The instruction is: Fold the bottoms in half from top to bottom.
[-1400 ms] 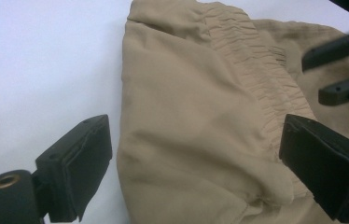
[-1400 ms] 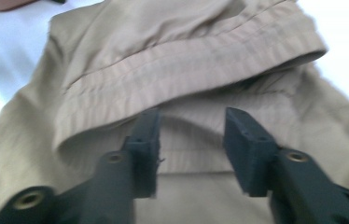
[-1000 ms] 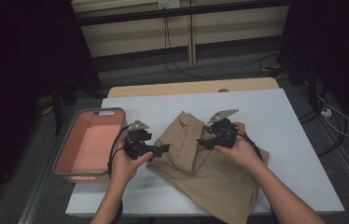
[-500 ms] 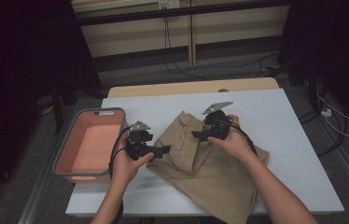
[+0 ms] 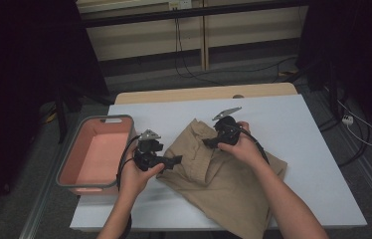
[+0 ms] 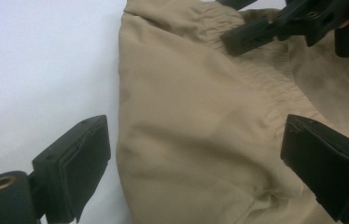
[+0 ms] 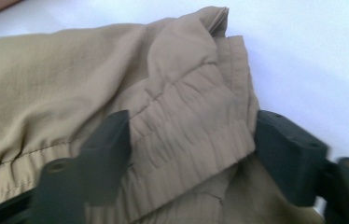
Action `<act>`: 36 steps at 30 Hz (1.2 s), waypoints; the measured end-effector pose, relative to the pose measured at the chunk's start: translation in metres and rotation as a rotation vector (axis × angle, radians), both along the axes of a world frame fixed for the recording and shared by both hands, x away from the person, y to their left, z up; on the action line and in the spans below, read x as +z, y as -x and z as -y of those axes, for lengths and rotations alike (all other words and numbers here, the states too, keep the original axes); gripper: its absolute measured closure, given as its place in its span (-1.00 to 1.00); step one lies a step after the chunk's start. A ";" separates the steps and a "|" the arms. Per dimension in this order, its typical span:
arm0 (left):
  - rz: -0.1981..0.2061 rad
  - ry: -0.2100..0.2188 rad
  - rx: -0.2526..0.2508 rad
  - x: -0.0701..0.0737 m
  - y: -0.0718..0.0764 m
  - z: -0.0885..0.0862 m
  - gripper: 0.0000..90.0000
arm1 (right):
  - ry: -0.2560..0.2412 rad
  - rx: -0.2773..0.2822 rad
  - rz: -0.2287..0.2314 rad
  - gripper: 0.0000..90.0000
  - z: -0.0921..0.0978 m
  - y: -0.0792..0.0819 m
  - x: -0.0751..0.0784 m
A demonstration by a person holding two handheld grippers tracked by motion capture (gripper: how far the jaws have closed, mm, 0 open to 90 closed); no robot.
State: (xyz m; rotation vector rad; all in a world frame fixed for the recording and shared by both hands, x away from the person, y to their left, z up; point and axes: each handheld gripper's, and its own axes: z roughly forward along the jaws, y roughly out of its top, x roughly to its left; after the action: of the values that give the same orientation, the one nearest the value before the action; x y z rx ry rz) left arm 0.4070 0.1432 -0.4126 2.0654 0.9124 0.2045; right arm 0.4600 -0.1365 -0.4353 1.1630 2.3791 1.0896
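Trousers [image 5: 224, 179], tan, lie crumpled on the white table [image 5: 313, 149], waistband end toward the far side, legs trailing off the near edge by my right forearm.

Left gripper [image 5: 174, 160]: jaws wide, straddling the near-left fold of the cloth. In the left gripper view one jaw hangs over bare table, the other over fabric, nothing pinched. Cloth edge [image 6: 121, 140] runs between them.

Right gripper [image 5: 208, 143]: farther off, at the elastic waistband [image 7: 191, 140]. Jaws wide, one on either side of the gathered band, not closed on it. Far corner of the waistband is doubled over on itself [image 7: 214, 23].

Step in hand, as I judge it: take hold at two points to spread or fold the garment.

How I'd do it well:
- Right: sink lower so the jaws bracket the full band thickness, then close on the elastic itself. It is the stiffest part and should hold better than thin fabric.
- Left: shift over the fabric so both jaws flank the fold; where it sits now, closing could miss or nip a single layer.
- Close both before lifting; pull apart evenly so the doubled corner opens.
- Keep cables off the cloth.

Pink bin [image 5: 94, 154] sits off the table's left edge, well apart from the trousers.
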 end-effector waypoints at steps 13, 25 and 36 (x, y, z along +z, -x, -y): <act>0.000 -0.004 0.002 0.001 0.001 0.000 -0.81 | 0.056 0.016 0.014 0.89 0.004 0.010 0.012; 0.015 -0.001 0.004 0.004 0.002 0.000 -0.80 | 0.002 -0.001 0.024 0.93 0.032 0.049 0.030; 0.022 0.003 0.008 0.006 0.002 -0.002 -0.80 | -0.056 -0.033 -0.027 0.95 0.056 0.073 0.002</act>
State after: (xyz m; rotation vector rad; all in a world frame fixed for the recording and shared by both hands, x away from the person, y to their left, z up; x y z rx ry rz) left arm 0.4052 0.1448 -0.4065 2.0535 0.9073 0.2296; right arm 0.3870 -0.1924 -0.4328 1.2391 2.3548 1.1430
